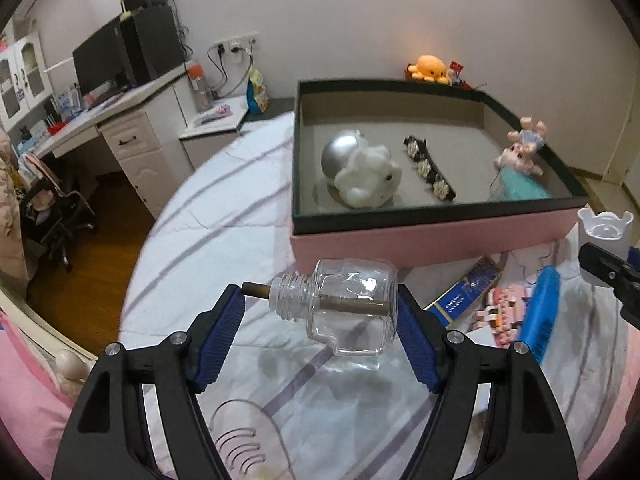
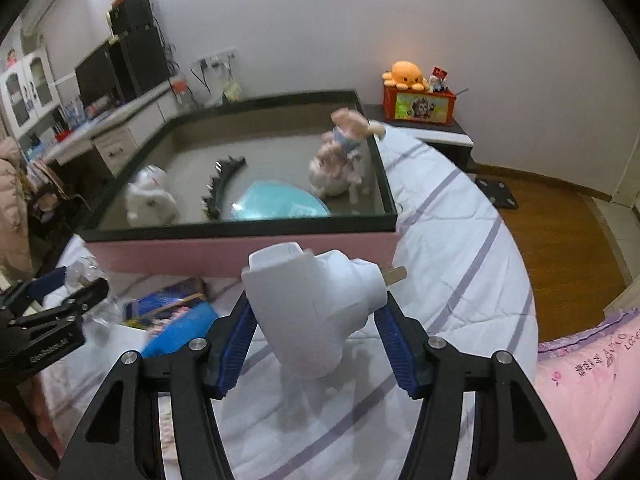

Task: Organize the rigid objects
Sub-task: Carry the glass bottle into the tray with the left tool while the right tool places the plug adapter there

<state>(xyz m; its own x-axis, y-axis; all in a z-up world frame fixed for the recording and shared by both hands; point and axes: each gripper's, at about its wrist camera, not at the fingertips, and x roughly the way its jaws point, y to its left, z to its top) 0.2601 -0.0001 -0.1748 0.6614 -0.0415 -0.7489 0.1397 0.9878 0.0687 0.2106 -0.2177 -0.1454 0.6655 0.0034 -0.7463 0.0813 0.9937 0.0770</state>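
My left gripper [image 1: 320, 300] is shut on a clear glass bottle [image 1: 352, 304] with a brown wick rod. One pad is at the rod's tip and the other at the base, and the bottle hangs sideways above the striped bedspread. My right gripper [image 2: 316, 304] is shut on a white plug-in device [image 2: 308, 312] whose metal prong sticks out to the right. Just beyond both stands a pink box with a dark rim [image 1: 400, 216]. It holds a white plush with a silver ball [image 1: 368, 176], a black flowered hair clip [image 1: 428, 168], a doll [image 1: 520, 152] and a teal item [image 1: 520, 190].
On the bed in front of the box lie a blue printed box [image 1: 464, 296], a blue brush [image 1: 540, 312] and a pink item [image 1: 508, 308]. The bed edge drops to a wooden floor [image 1: 92, 256] at left. A nightstand with a red box [image 2: 418, 106] stands beyond.
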